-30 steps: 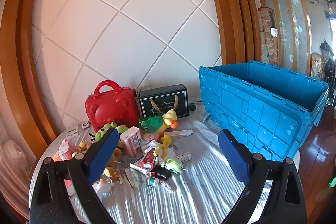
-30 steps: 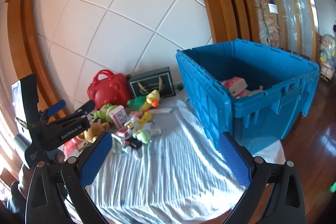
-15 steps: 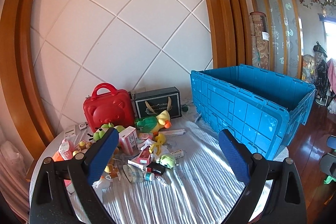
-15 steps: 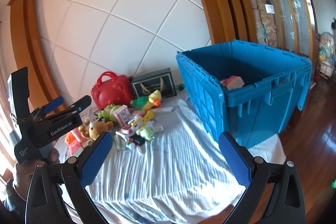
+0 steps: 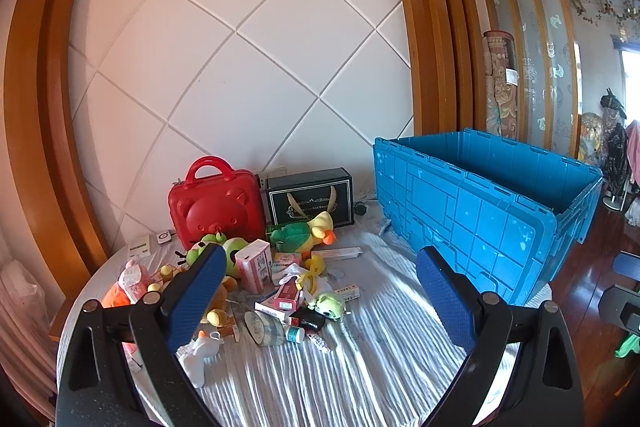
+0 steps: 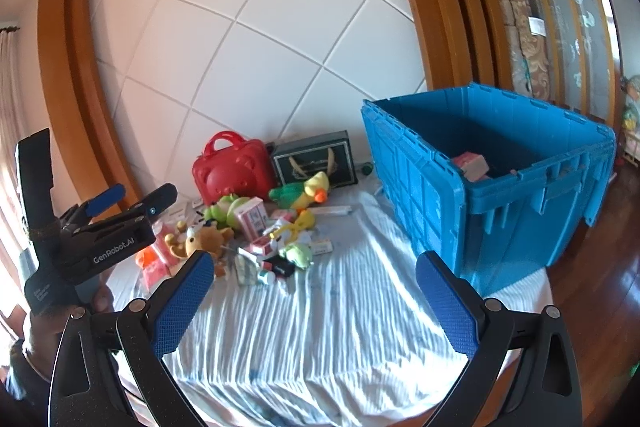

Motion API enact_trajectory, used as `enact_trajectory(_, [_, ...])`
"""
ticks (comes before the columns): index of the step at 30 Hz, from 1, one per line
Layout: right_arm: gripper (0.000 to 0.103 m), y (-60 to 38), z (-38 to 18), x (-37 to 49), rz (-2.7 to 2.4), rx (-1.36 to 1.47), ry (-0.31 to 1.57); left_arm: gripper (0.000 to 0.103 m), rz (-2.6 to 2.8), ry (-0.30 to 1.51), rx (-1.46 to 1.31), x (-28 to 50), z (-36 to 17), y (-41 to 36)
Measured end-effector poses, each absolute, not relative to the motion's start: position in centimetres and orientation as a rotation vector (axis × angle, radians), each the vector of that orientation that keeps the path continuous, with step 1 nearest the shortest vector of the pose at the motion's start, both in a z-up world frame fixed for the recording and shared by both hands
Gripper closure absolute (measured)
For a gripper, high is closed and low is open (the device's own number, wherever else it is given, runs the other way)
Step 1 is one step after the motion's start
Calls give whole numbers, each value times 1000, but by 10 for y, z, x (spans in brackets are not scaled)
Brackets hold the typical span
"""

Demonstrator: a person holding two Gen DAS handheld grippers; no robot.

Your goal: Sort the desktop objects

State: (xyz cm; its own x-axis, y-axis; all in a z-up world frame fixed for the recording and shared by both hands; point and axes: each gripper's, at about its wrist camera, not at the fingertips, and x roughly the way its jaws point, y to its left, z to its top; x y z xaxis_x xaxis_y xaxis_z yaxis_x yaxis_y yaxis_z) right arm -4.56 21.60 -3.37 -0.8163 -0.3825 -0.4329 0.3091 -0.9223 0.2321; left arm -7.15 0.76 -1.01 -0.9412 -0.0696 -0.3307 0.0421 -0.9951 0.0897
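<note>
Both grippers pulled back from the table; left gripper (image 5: 316, 291) and right gripper (image 6: 312, 291) gape empty, toy pile (image 5: 280, 279) ahead-left, nearer the left, blue crate (image 6: 500, 195) right

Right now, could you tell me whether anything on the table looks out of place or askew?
The small items lie in a jumbled heap left of the blue crate, toys and boxes overlapping. The duck plush lies tipped on its side.

Both wrist views face the toy pile (image 5: 280, 279) (right view higher)
</note>
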Motion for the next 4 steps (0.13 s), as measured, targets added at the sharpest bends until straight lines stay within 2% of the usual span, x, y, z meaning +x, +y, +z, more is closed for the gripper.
enact_trajectory(4, [0, 218, -35, -48, -2685, 689, -222, 6, -3037, -115, 518, -73, -11, 10])
